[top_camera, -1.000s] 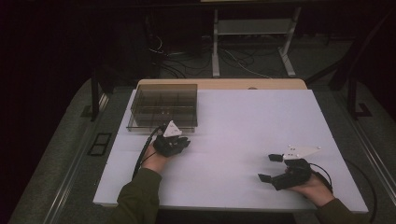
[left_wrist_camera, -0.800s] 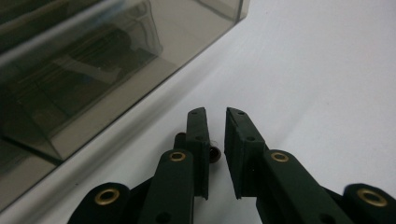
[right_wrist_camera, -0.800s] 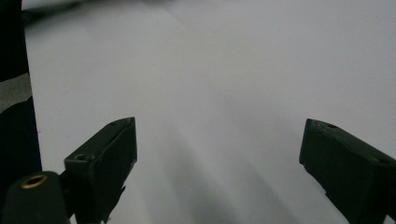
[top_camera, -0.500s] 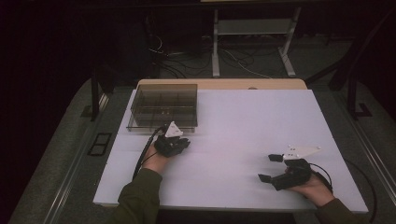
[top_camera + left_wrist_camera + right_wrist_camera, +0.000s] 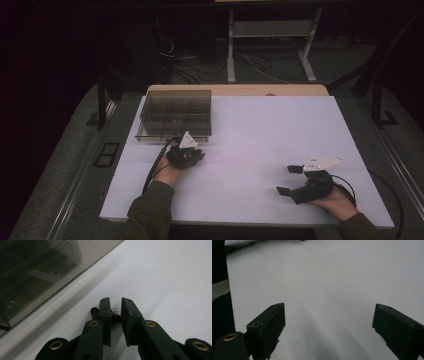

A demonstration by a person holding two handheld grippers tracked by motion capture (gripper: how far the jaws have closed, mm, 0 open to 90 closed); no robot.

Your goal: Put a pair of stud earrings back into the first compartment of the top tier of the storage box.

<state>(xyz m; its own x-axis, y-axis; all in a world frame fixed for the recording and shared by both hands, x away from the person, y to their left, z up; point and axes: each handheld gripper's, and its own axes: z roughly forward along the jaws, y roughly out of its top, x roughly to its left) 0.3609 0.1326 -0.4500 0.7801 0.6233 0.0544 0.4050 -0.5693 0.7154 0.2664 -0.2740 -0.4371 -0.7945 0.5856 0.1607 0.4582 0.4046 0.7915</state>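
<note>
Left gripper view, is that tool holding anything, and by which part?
A small dark red thing with a metal bit sits between the nearly closed jaws of the left tool, near their tips. Whether they actually pinch it cannot be told.

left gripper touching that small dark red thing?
Cannot tell. Left gripper view: the dark red thing sits behind the near-closed left gripper, half hidden; no clear contact or gap.

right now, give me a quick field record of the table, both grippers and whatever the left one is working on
surface: white table top
container: smoky clear plastic compartment box, far left
left gripper: by the box's near edge, jaws narrow
item: small dark red rounded piece with metal bit low between the left jaws; grip unclear
right gripper: near right, jaws wide, nothing between
</note>
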